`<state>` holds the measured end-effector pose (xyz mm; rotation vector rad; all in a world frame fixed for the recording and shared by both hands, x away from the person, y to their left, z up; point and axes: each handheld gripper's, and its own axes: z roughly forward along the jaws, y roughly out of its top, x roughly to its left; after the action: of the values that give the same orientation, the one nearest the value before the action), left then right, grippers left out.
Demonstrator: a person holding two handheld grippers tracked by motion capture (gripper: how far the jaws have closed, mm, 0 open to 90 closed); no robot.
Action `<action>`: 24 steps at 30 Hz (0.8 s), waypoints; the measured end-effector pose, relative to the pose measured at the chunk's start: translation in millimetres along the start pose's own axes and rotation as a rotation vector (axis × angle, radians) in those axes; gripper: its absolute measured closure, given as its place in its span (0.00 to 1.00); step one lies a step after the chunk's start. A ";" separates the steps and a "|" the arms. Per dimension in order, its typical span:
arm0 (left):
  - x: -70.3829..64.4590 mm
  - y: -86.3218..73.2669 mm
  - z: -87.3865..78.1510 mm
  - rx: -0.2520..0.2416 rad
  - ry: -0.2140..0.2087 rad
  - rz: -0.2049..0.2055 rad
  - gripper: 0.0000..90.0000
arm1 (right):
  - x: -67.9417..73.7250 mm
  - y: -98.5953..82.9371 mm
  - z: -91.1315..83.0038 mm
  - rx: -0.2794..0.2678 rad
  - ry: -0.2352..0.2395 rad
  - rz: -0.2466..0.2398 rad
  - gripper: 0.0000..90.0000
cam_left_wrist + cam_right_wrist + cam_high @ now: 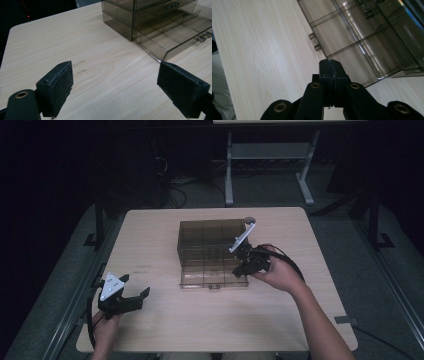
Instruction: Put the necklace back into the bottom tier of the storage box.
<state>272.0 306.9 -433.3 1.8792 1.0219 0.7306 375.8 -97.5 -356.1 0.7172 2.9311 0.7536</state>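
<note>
Resting beside the open drawer (214,279), right gripper (241,268), jaws pressed together

A dim lab or workshop: bare wooden table (165,330), metal desk frame (270,165) behind, floor cables (175,190).

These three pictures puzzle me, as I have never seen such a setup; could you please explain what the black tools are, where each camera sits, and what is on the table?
A person sits at a wooden table and holds a hand-held two-jaw gripper in each hand; there is no robot arm. The high view looks down from above the person's side. The other two views come from cameras riding on the grippers, looking along their black jaws.

On the table stands a smoky transparent drawer box with its bottom drawer pulled out, showing empty-looking compartments.

The left gripper rests near the table's left front, jaws wide open, holding nothing. The right gripper is at the open drawer's right end, jaws pressed together; nothing shows between them.
</note>
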 end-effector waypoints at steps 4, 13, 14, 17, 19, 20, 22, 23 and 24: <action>-0.5 -0.2 0.0 -0.001 -0.003 0.000 0.14 | -5.6 3.8 1.1 -0.001 0.001 0.011 0.99; -0.9 0.2 1.0 0.002 -0.002 0.003 0.14 | -12.9 9.5 5.5 0.009 -0.004 0.019 0.99; -1.2 0.3 1.2 0.002 -0.002 0.002 0.14 | -13.9 9.8 6.0 0.008 -0.003 0.022 0.99; -0.9 0.1 1.0 0.003 -0.005 0.003 0.14 | -16.4 9.4 7.8 0.013 -0.009 0.028 0.99; -0.4 0.0 1.0 0.000 -0.003 0.003 0.14 | -18.3 9.1 8.9 0.015 -0.008 0.032 0.99; -0.4 0.0 1.0 0.000 -0.003 0.003 0.14 | -18.3 9.1 8.9 0.015 -0.008 0.032 0.99; -0.2 0.0 1.1 0.000 -0.004 -0.003 0.14 | -20.4 8.9 9.8 0.013 -0.009 0.036 0.99; -0.3 -0.1 1.1 0.001 -0.003 -0.001 0.14 | -21.1 8.8 10.0 0.015 -0.009 0.039 0.99; -0.6 -0.1 1.0 0.004 -0.003 0.003 0.14 | -22.9 8.6 11.1 0.016 -0.010 0.044 0.99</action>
<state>272.4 306.0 -433.8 1.8858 1.0197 0.7282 401.5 -96.0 -363.8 0.7864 2.9249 0.7279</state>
